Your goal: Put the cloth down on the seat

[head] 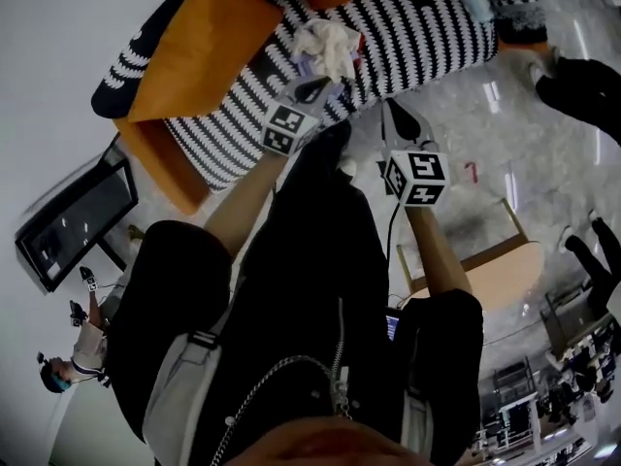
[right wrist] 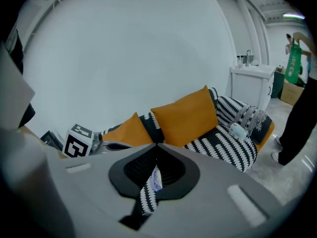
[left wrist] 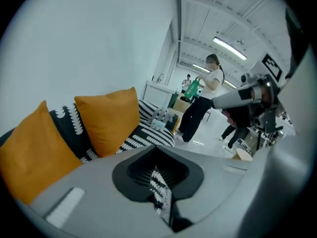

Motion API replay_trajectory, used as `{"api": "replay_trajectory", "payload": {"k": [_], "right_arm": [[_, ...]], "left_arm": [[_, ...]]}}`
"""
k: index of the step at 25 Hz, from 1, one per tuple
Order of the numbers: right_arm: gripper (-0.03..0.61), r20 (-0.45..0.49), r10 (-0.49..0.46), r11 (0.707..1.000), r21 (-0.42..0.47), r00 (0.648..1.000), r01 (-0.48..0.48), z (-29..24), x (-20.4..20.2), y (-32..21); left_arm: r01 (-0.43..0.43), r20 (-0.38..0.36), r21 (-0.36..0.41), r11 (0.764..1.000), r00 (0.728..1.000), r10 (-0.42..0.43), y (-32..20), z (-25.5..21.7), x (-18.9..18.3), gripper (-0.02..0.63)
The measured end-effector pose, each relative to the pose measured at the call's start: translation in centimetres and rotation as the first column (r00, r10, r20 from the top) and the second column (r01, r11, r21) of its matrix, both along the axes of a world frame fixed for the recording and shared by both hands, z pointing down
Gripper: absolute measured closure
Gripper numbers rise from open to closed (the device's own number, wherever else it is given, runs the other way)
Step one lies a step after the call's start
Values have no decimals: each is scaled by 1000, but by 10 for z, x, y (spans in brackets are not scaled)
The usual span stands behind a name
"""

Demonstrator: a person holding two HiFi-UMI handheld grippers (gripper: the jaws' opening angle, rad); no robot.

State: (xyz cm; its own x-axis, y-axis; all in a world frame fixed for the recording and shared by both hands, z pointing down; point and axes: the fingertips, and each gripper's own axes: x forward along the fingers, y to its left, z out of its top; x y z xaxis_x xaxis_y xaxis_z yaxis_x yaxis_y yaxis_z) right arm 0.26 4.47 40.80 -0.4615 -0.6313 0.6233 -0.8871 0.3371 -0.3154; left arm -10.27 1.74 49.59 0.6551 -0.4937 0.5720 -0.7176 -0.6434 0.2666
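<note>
Cushions [left wrist: 109, 118] number two, cloth [head: 330, 47] one, on seat [head: 427, 37].

Your head camera looks steeply down past your torso [head: 310, 289] onto the striped sofa [head: 417, 37]. The cameras on your left hand-held gripper [head: 312, 89] and right hand-held gripper [head: 400, 119] look across it, sharing the orange cushions [right wrist: 188, 115].

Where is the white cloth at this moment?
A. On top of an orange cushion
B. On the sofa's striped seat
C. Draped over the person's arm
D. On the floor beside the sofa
B: in the head view the white cloth lies crumpled on the black-and-white striped seat of the sofa.
</note>
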Motion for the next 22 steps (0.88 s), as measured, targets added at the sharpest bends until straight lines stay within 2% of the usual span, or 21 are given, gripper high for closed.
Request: {"api": "replay_trajectory", "payload": {"k": [7,10,14,18,22], "right_arm": [[577,18,-34,989,142,999,31,-63,-20,53],[577,17,-43,980,197,999,38,-85,-12,81],[577,13,-74,970,234,997,69,-108,-5,124],[578,12,-124,957,264,992,117,-129,-12,159],[578,21,-137,950,287,990,126,-138,-20,186]], "left_arm": [[53,0,101,994,999,-53,62,-79,-18,604],[56,-15,144,988,998,-54,94,-110,-3,604],[51,-36,193,980,998,-45,137,-151,15,604],[63,-60,234,970,997,-50,170,-186,16,604],[63,-61,262,963,997,-48,199,-198,9,604]]}}
